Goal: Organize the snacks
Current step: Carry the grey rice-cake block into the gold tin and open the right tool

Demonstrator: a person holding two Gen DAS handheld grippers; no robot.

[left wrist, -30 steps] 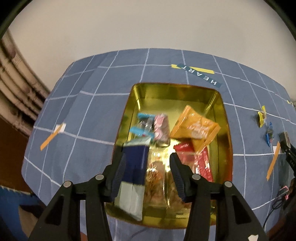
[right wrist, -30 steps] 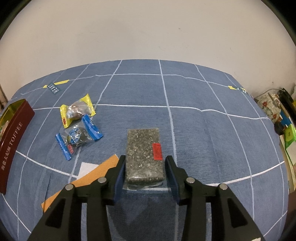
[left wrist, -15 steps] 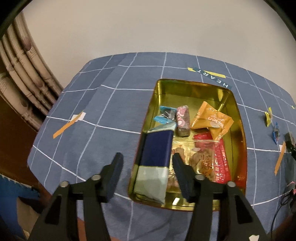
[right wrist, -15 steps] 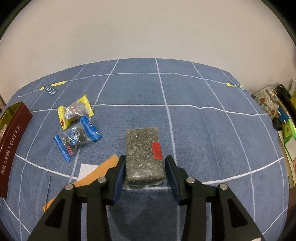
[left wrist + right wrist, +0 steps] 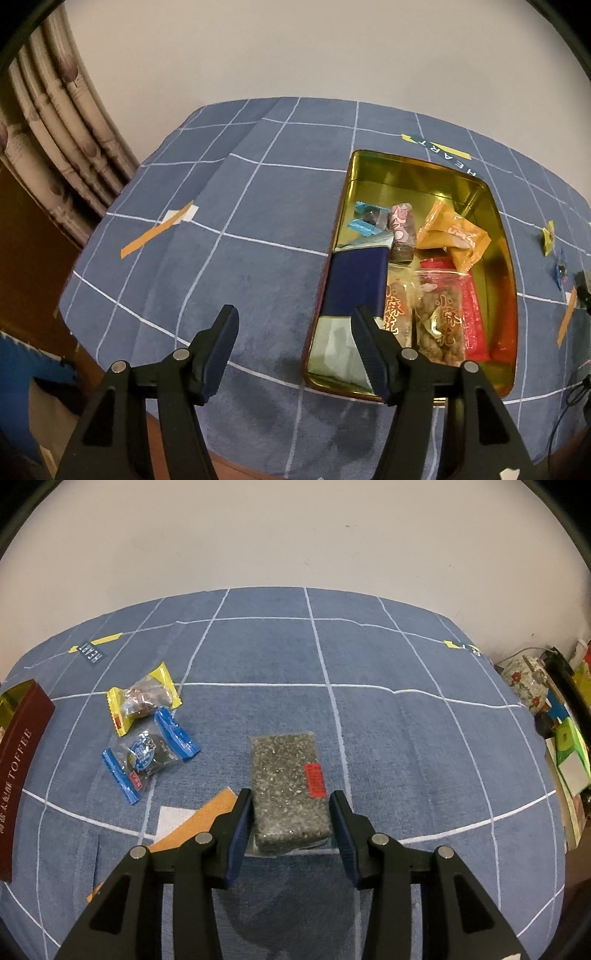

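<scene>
Right gripper point(image 5: 291, 821) straddling sesame bar point(image 5: 288, 790), jaws apart; should be closing squarely mid-length. Left gripper point(image 5: 291, 332) gaping, empty.

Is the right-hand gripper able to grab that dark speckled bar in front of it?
Probably yes. The right gripper is open, with one finger on each side of the near end of the speckled bar. The bar lies flat on the blue cloth, and nothing sits between it and the fingers.
</scene>
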